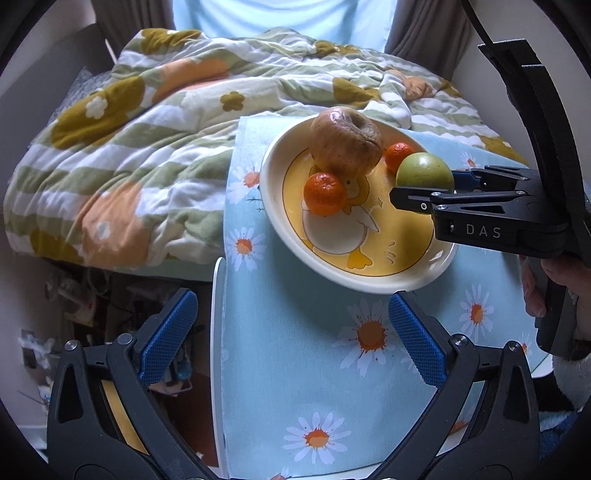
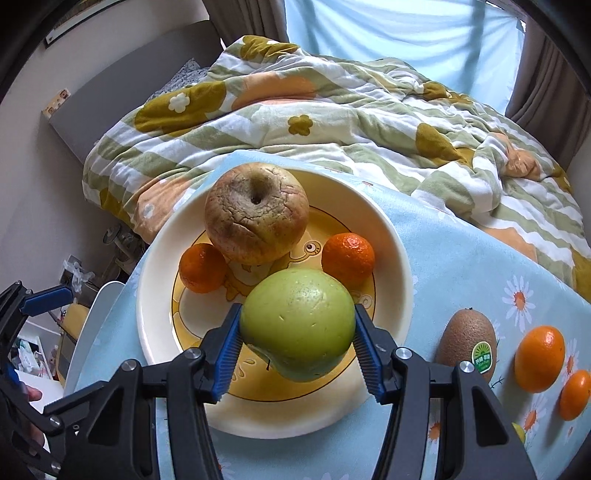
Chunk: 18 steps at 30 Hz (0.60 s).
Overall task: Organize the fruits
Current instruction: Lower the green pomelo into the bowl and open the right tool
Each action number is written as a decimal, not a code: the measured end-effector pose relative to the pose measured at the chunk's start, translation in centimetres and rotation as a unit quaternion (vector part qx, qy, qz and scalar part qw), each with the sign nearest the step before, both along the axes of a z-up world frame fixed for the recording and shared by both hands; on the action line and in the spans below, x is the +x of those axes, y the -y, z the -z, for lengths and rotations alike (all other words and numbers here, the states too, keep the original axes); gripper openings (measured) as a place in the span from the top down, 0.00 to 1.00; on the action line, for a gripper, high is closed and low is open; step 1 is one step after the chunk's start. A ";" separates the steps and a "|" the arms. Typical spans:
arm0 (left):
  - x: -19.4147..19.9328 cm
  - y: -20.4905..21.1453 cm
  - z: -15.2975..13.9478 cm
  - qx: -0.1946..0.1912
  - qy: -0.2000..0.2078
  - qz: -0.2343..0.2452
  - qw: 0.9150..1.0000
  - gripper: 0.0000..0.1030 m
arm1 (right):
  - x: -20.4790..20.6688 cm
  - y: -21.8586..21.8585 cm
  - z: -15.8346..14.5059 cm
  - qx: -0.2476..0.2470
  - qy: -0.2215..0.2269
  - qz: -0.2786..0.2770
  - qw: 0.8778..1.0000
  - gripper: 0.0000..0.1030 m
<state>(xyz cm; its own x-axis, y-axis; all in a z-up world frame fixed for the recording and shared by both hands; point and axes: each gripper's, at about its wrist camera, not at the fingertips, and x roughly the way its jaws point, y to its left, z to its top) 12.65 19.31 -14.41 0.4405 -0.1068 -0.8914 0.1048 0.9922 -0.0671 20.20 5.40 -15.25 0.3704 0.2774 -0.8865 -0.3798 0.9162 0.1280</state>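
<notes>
One green apple (image 2: pixel 297 323) sits clamped between the blue pads (image 2: pixel 229 350) of my right claw (image 2: pixel 295 354), one pad pressed on each side of it, and I hold it above the near part of the plate (image 2: pixel 155 332). From my left wrist view the same apple (image 1: pixel 424 171) shows at the plate's right edge (image 1: pixel 369 284), with my right claw (image 1: pixel 454 188) reaching in from the right.

Three fruits already lie on the plate: a large wrinkled brownish apple (image 2: pixel 256 212) at the far side, resting against a small mandarin (image 2: pixel 202 267) on its left, and a second mandarin (image 2: pixel 348 260) to its right, just beyond the green apple. A yellow cartoon duck is printed in the plate's well.

My left claw (image 1: pixel 291 332) stands wide apart with nothing between its pads, hanging over the near left part of the surface, clear of the plate.

Right of the plate, on the blue daisy-print cloth (image 2: pixel 461 251), stands a kiwi (image 2: pixel 468 341) with a green sticker, then an orange (image 2: pixel 539 358) and a smaller mandarin (image 2: pixel 574 395) further right, all apart from the plate.

Beyond the surface lies a bed with a rumpled striped quilt (image 2: pixel 332 122), and behind it pale blue curtains (image 2: pixel 388 33).
</notes>
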 end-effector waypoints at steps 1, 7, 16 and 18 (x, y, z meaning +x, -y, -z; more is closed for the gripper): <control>-0.1 0.0 0.1 -0.001 -0.001 -0.003 1.000 0.00 | 0.0 -0.1 0.1 -0.004 0.003 -0.004 1.000 0.49; -0.5 0.1 0.0 -0.002 -0.001 -0.009 1.000 0.00 | -0.3 -0.3 -0.3 0.004 0.014 -0.009 1.000 0.34; -1.4 0.4 -0.6 0.006 0.006 -0.008 1.000 0.00 | -1.2 0.2 -1.9 0.005 0.045 -0.003 0.999 0.01; -1.7 0.3 -0.7 0.012 0.004 -0.013 1.000 0.00 | -1.3 0.4 -2.3 0.015 0.043 0.003 0.999 0.01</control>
